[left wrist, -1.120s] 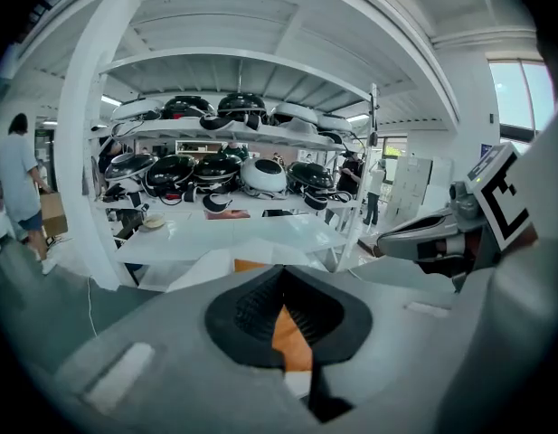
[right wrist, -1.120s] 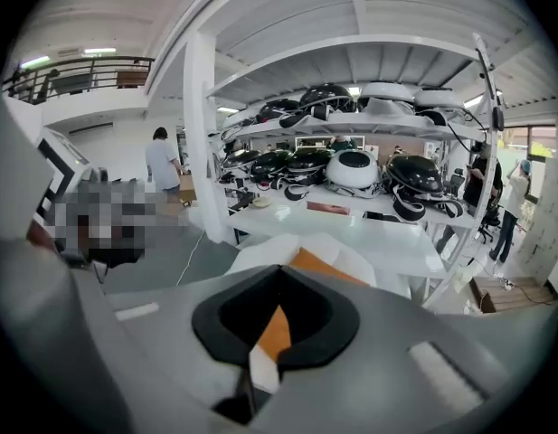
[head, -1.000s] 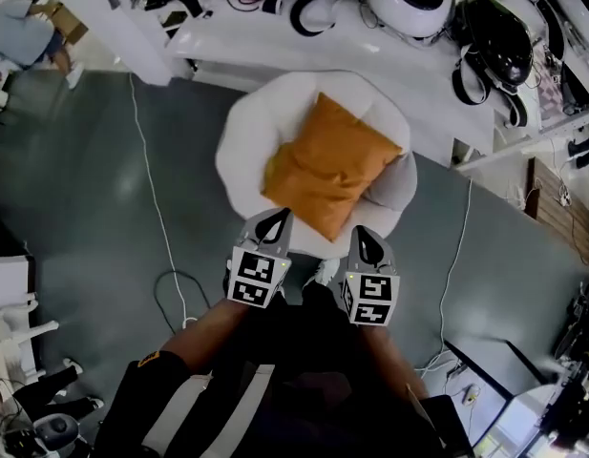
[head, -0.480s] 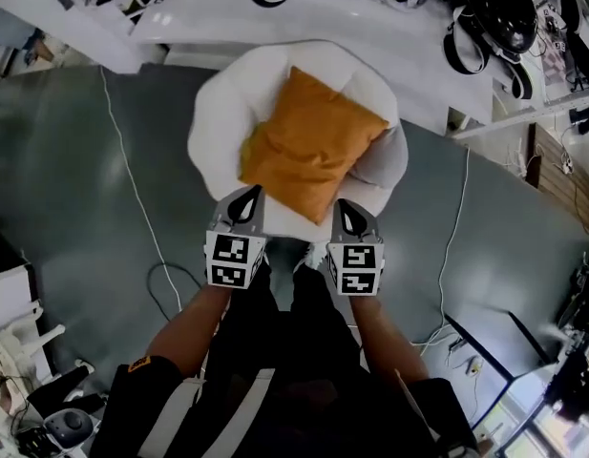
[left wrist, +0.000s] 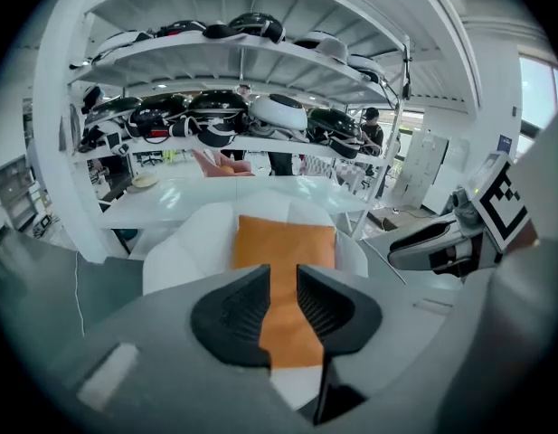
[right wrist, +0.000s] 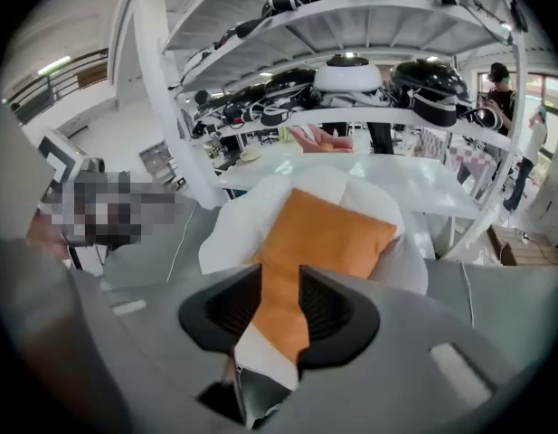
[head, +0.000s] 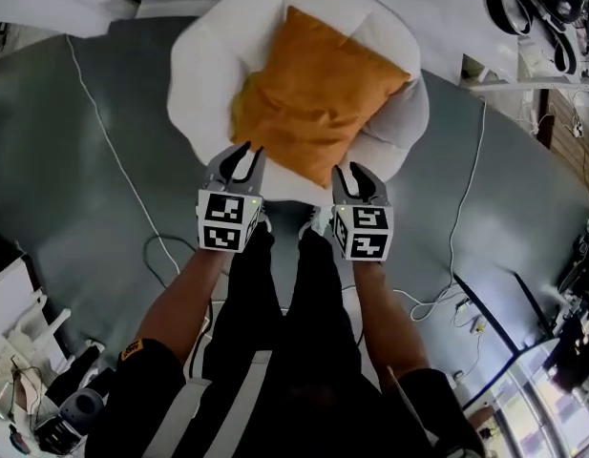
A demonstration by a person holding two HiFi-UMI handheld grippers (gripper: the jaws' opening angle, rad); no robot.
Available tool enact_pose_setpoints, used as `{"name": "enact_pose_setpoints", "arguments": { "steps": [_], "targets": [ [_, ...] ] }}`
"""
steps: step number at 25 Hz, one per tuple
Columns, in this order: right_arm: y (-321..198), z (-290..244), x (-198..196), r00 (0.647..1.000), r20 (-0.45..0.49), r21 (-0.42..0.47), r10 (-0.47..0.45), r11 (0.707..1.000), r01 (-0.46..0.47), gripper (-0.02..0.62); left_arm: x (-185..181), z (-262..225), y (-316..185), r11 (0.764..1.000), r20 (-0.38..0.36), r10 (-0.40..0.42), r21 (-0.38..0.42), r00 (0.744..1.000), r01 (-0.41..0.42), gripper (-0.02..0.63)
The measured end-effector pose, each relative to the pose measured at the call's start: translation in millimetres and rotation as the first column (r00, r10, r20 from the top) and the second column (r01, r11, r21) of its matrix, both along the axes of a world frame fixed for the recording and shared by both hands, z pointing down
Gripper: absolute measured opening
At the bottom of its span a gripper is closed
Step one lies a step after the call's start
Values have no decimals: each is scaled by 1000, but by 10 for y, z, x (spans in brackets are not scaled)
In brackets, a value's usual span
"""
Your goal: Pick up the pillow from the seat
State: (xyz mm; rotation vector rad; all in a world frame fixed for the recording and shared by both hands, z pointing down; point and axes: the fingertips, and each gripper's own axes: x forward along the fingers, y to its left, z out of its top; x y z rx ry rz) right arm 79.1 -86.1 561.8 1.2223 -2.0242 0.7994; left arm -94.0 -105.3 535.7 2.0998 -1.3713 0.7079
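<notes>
An orange pillow (head: pixel 313 98) lies tilted on a round white seat (head: pixel 200 70), its near corner hanging toward the seat's front edge. My left gripper (head: pixel 244 156) hovers just before the pillow's near left edge, and my right gripper (head: pixel 361 176) before its near right corner. Neither touches it. Both pairs of jaws are opening with nothing between them. In the left gripper view the pillow (left wrist: pixel 283 242) shows beyond the gap of the left gripper (left wrist: pixel 283 287). The right gripper view shows the pillow (right wrist: pixel 328 229) ahead of the right gripper (right wrist: pixel 280 297).
Behind the seat stand a white table (left wrist: pixel 179 197) and white shelves (left wrist: pixel 233 61) loaded with dark and white helmets. Thin white cables (head: pixel 122 189) trail over the grey floor on both sides. The person's legs (head: pixel 275 313) are directly below the grippers.
Seat and pillow have come closer and fill more of the head view. Both grippers have advanced to the seat's front edge, and their jaws have parted from shut.
</notes>
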Motion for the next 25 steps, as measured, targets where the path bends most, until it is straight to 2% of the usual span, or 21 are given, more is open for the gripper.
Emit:
{"name": "enact_pose_setpoints", "arguments": {
  "steps": [6, 11, 25],
  "targets": [
    [-178, 647, 40, 998, -16, -50, 67, 996, -68, 155, -51, 643, -188, 997, 18, 60, -57, 998, -59, 143],
    [-281, 1112, 86, 992, -32, -95, 122, 988, -125, 167, -110, 1187, -327, 987, 66, 119, -117, 991, -111, 163],
    [-248, 2306, 236, 974, -58, -230, 220, 946, -228, 204, -214, 2398, -516, 962, 91, 172, -228, 981, -148, 189]
  ]
}}
